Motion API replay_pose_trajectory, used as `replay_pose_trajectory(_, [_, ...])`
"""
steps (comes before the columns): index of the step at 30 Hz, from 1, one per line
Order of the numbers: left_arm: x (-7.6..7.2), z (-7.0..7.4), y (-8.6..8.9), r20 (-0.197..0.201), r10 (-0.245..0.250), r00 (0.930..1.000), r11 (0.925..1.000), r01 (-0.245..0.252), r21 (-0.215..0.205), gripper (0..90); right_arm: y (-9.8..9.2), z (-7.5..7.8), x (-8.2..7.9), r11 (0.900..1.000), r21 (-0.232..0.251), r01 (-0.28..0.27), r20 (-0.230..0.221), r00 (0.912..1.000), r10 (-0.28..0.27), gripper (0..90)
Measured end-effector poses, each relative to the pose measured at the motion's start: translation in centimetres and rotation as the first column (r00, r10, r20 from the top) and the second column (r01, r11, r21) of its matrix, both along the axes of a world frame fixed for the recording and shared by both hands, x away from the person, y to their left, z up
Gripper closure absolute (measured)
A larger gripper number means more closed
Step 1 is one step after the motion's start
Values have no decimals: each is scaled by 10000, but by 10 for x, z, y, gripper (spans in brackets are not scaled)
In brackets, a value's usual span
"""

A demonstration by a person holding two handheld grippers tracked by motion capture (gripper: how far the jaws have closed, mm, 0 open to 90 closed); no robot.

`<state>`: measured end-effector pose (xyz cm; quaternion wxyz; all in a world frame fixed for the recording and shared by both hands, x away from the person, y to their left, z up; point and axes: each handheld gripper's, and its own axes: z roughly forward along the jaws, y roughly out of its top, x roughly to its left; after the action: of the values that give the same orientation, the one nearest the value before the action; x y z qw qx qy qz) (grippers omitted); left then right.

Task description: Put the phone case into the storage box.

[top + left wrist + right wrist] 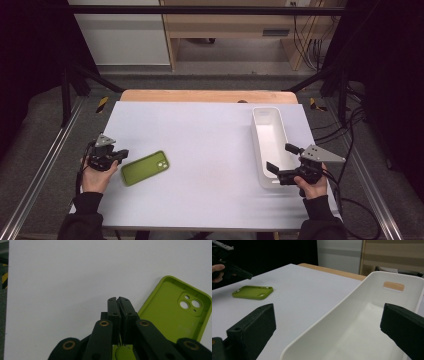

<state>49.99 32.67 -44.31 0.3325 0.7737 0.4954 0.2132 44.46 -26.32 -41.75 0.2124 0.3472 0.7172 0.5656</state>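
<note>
A lime-green phone case (145, 168) lies flat, hollow side up, on the left half of the white table (200, 135). My left gripper (121, 154) is at the case's left end with its jaws pressed together. In the left gripper view the shut gripper (118, 300) has its tips over bare table, and the case (172, 310) lies just to their right, one corner running under the linkage. My right gripper (282, 158) is open at the near end of a white bin (257, 135). In the right gripper view it (328, 327) straddles the bin's wall (332, 307), and the case (253, 292) lies far off.
The long white bin has nothing visible inside it and runs front to back along the table's right side. A wooden board (210, 96) edges the far side of the table. Metal rails (45, 160) and cables (350, 130) flank the table.
</note>
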Motion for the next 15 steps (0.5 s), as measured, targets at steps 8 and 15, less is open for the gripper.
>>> replay_pose_trajectory(8, [1, -8, 1, -345, 216, 9992, 9995, -207, 247, 899, 0, 0, 0, 10000, -44, -1, -12, 10000, 1, 4])
replay_pose_trajectory(15, [2, -13, -2, -582, 229, 9980, 9986, -200, 496, 899, 0, 0, 0, 10000, -42, -9, -7, 10000, 9, 4])
